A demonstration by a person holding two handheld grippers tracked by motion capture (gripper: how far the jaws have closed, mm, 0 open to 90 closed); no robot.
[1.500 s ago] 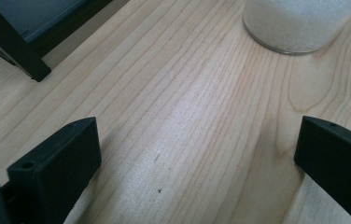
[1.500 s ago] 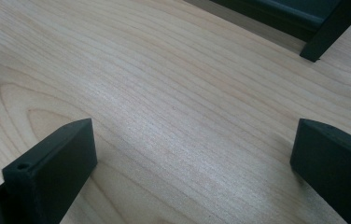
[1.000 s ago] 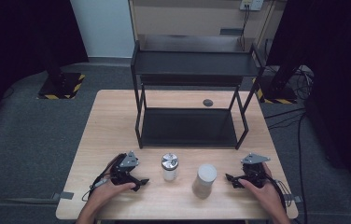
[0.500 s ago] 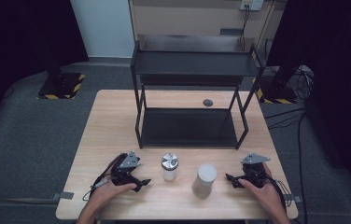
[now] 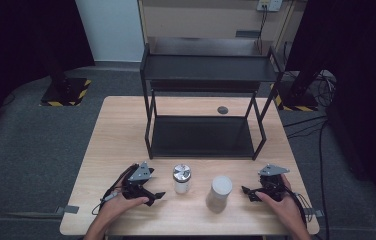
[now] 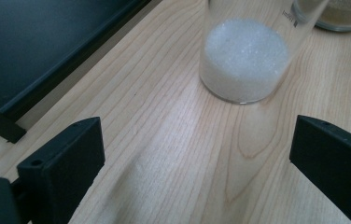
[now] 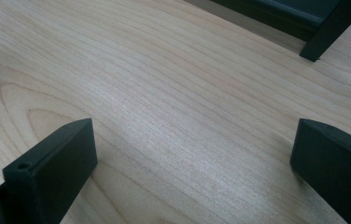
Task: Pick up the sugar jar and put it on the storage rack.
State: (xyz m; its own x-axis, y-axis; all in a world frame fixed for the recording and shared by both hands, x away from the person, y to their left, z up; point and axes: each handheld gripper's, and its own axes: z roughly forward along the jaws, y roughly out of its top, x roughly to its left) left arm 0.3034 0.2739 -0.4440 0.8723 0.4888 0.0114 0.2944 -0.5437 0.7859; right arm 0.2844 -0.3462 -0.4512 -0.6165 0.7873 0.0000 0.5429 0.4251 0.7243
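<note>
pale grained wood table (image 5: 126, 130), clear glass jar (image 6: 243, 60) of white granules ahead of released left hand-held gripper (image 6: 197, 154)

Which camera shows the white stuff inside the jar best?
The left gripper view: the jar sits close, its white grains plain. The high view shows the jar small, with a shiny lid. The right gripper view gives wood table.

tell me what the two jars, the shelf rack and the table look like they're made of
Jar with the shiny lid: clear glass or plastic wall, white grains showing through; the cap looks like polished metal. Pale jar: matte, whitish; material unclear. Shelf rack: thin black bars and flat shelves, probably painted metal. Table: light wood grain, faint sheen, wood or laminate.
</note>
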